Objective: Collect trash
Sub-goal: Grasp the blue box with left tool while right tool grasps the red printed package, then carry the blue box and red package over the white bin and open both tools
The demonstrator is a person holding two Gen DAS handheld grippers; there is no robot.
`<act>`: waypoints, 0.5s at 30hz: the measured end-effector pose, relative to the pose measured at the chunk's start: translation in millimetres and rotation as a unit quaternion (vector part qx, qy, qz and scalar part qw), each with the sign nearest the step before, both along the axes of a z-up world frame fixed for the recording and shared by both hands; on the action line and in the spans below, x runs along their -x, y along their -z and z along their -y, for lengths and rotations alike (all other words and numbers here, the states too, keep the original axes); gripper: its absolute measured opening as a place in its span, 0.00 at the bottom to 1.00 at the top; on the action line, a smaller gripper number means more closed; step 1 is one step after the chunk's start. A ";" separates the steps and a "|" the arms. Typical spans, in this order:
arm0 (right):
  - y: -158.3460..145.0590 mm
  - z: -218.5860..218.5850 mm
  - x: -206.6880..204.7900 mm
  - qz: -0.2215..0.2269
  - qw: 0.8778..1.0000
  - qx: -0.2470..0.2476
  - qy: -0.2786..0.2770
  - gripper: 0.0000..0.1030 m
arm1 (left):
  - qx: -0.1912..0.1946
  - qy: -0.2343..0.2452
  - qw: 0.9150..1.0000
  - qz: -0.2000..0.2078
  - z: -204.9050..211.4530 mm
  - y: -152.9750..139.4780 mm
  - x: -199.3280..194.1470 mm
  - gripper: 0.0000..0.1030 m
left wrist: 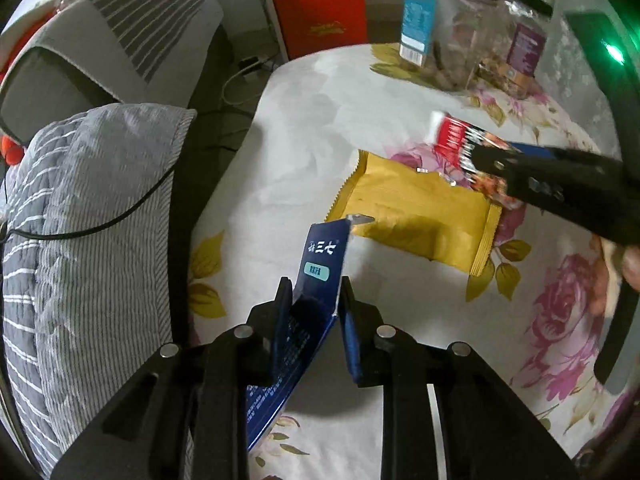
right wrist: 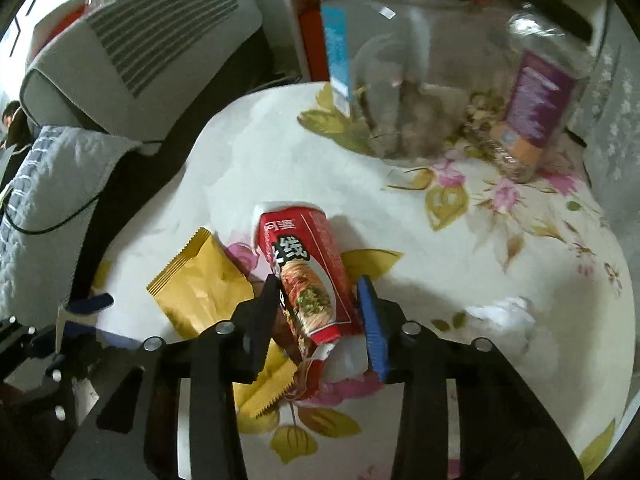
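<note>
A flattened dark blue carton (left wrist: 320, 256) stands up between the fingers of my left gripper (left wrist: 314, 300), which is shut on it above the floral tablecloth (left wrist: 312, 120). A yellow snack wrapper (left wrist: 416, 216) lies flat just beyond it. At the right, my right gripper (left wrist: 486, 160) has its fingers closed on a red noodle wrapper (left wrist: 454, 140). In the right wrist view that red wrapper (right wrist: 304, 256) sits clamped between the pads of the right gripper (right wrist: 318, 284), partly over the yellow wrapper (right wrist: 200, 284). A crumpled white tissue (right wrist: 500, 320) lies to the right.
Two clear plastic jars stand at the table's far side, one with a blue label (right wrist: 400, 80) and one with a purple label (right wrist: 536, 112). A grey striped cushion (left wrist: 80, 220) lies left of the table, and a red box (left wrist: 320, 16) is behind. A hand (left wrist: 624, 264) shows at the right edge.
</note>
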State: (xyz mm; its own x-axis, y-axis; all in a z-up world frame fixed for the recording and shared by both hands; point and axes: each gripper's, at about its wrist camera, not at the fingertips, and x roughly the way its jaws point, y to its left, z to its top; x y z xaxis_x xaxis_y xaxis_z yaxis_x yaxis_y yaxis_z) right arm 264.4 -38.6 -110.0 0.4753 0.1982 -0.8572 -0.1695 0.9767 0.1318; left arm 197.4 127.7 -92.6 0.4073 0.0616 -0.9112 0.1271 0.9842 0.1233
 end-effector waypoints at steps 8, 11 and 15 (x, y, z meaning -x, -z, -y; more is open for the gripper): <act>-40.3 21.3 51.0 0.051 0.999 0.010 -0.003 0.35 | 0.051 -0.011 0.998 0.017 5.5 -26.6 15.9 0.19; -52.0 30.1 69.6 0.064 0.998 0.012 -0.007 0.35 | 0.075 -0.014 0.997 0.021 12.7 -35.9 26.2 0.19; -68.8 45.1 96.6 0.084 0.996 0.017 -0.007 0.35 | 0.089 -0.011 0.995 0.037 28.1 -48.0 39.0 0.18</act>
